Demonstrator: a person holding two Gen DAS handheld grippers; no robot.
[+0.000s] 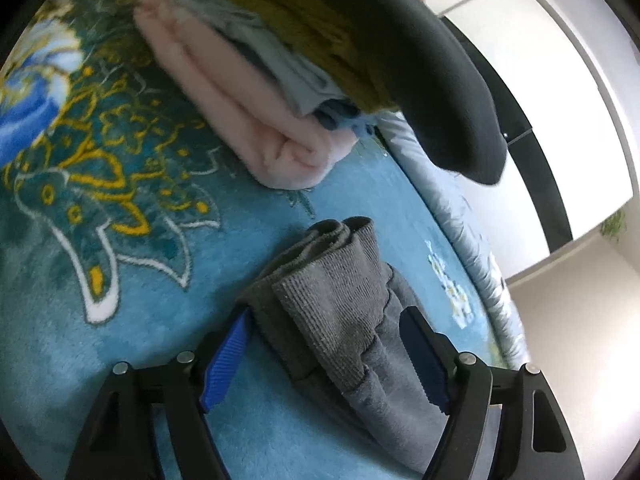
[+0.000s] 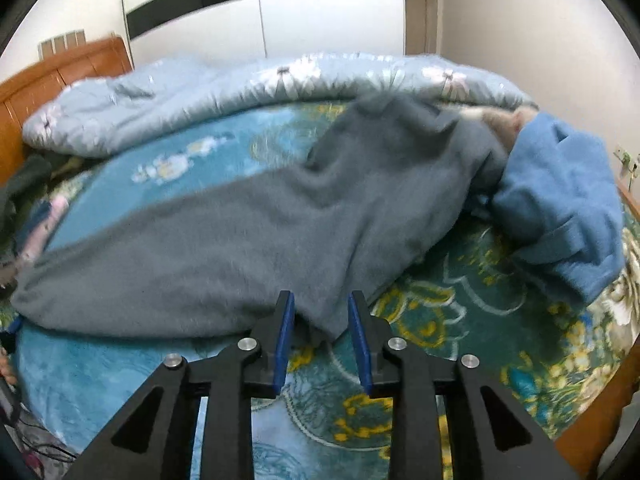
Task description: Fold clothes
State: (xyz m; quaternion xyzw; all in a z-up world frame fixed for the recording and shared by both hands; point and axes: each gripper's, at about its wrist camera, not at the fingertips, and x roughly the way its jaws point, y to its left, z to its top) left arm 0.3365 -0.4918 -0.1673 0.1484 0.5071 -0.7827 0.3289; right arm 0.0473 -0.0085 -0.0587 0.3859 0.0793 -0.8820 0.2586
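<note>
A grey fleece garment (image 2: 240, 240) lies stretched across the patterned blue blanket (image 2: 460, 320), blurred in the right wrist view. One of its corners rests between the blue pads (image 2: 282, 344) of my right gripper (image 2: 320, 296), and the pads stand apart without pressing it. In the left wrist view the garment's bunched ribbed hem (image 1: 340, 292) fills the wide gap of my left gripper (image 1: 328, 314). Both fingertips touch the bundle, and it juts forward above the blanket (image 1: 120, 360).
A stack of folded clothes (image 1: 248, 120), pink below and olive and black above, sits just beyond the left gripper. A blue fleece garment (image 2: 560, 200) lies crumpled at the right. A pale quilt (image 2: 240, 84) lines the far edge, with a wooden headboard (image 2: 60, 76) at the left.
</note>
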